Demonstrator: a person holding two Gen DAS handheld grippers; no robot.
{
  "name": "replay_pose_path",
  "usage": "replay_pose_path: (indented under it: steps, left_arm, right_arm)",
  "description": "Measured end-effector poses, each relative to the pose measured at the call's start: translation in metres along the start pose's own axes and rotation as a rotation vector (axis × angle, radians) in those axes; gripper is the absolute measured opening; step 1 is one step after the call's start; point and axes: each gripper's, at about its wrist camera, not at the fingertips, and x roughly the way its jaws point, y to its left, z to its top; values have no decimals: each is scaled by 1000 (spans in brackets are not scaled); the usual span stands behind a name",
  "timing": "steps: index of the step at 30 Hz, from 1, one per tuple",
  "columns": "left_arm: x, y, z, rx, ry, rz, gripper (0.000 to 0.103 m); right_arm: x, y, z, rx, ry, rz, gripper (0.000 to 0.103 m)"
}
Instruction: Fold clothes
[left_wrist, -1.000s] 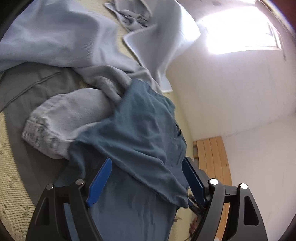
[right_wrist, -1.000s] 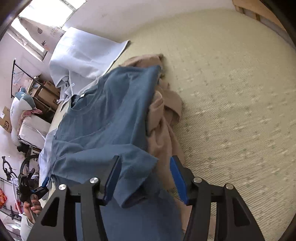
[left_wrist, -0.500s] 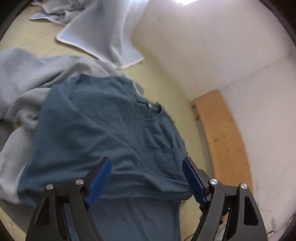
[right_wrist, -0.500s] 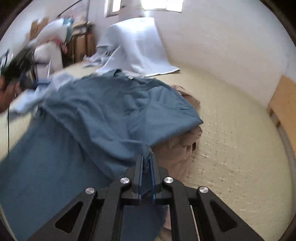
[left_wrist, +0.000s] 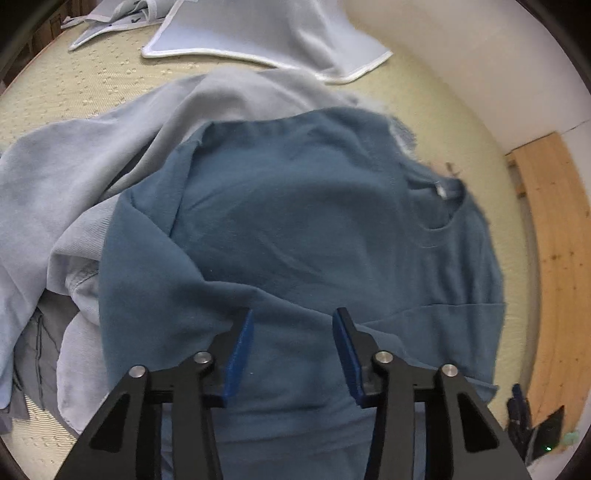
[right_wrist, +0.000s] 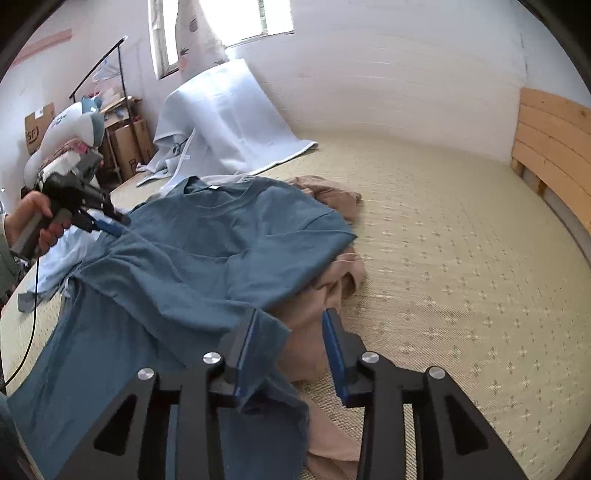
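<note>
A blue T-shirt (left_wrist: 314, 236) lies spread over other clothes on the bed, collar toward the far right; it also shows in the right wrist view (right_wrist: 207, 258). My left gripper (left_wrist: 291, 332) is open just above the shirt's near part, holding nothing. It appears in the right wrist view (right_wrist: 107, 221) at the shirt's left edge. My right gripper (right_wrist: 290, 328) is open over the shirt's sleeve edge and a tan garment (right_wrist: 332, 280) beneath it.
A pale grey sweatshirt (left_wrist: 74, 177) lies under the shirt on the left. A light blue blanket (right_wrist: 221, 122) is heaped at the bed's far end. The woven bed mat (right_wrist: 461, 258) stretches right toward a wooden headboard (right_wrist: 554, 144).
My right gripper was shut on the shirt's edge half a second ago and is now open. My left jaws have narrowed but stay open. The shirt now lies spread flatter.
</note>
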Motion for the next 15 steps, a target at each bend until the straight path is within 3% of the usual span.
replay_pose_path:
  steps: [5, 11, 15]
  left_arm:
    - [7, 3, 1, -31, 17, 37, 45]
    - [10, 14, 5, -147, 21, 7, 47]
    - [19, 16, 5, -179, 52, 50, 47]
  right_arm:
    - [-2, -5, -1, 15, 9, 19, 38]
    - [-2, -2, -3, 12, 20, 36, 40]
    - [-4, -3, -4, 20, 16, 42, 40]
